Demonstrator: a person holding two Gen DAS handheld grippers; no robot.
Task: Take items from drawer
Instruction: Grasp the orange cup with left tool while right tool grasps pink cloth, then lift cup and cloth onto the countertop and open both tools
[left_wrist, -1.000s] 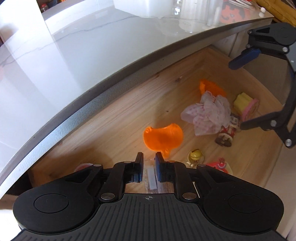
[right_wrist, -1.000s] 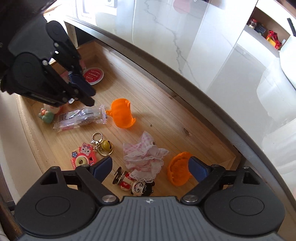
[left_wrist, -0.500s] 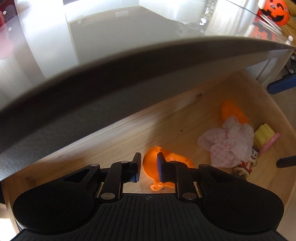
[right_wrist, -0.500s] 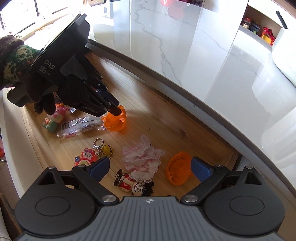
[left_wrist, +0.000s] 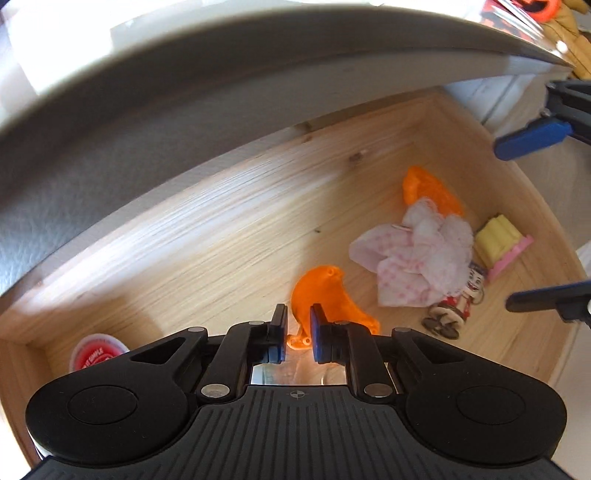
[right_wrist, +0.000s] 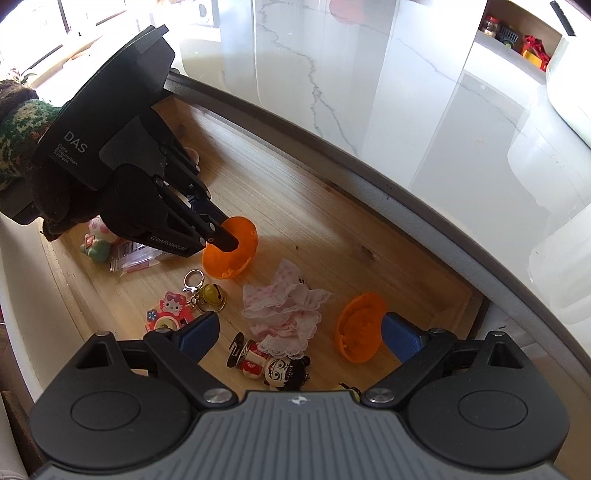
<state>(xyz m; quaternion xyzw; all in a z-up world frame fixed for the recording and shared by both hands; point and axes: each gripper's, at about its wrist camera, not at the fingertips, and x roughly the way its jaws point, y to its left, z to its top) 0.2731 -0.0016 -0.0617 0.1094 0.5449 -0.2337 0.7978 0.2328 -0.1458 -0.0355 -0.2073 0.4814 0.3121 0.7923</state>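
Gripping the orange half-shell (left_wrist: 325, 295) mid-drawer (left_wrist: 207, 236), left gripper (left_wrist: 297, 332) pinches its rim, not yet lifted. Right gripper (right_wrist: 299, 334) hangs wide open, empty, above the doll (right_wrist: 273, 363) and lace cloth (right_wrist: 284, 306). Nearly everything remains inside; the worktop (right_wrist: 406, 92) shows nothing removed.

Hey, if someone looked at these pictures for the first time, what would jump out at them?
Probably the left gripper, its jaws nearly closed around the rim of a bright orange cup in the middle of the wooden drawer. Next, a second orange cup lies near the right end, beside a pink frilly cloth. The right gripper hovers wide open above them.
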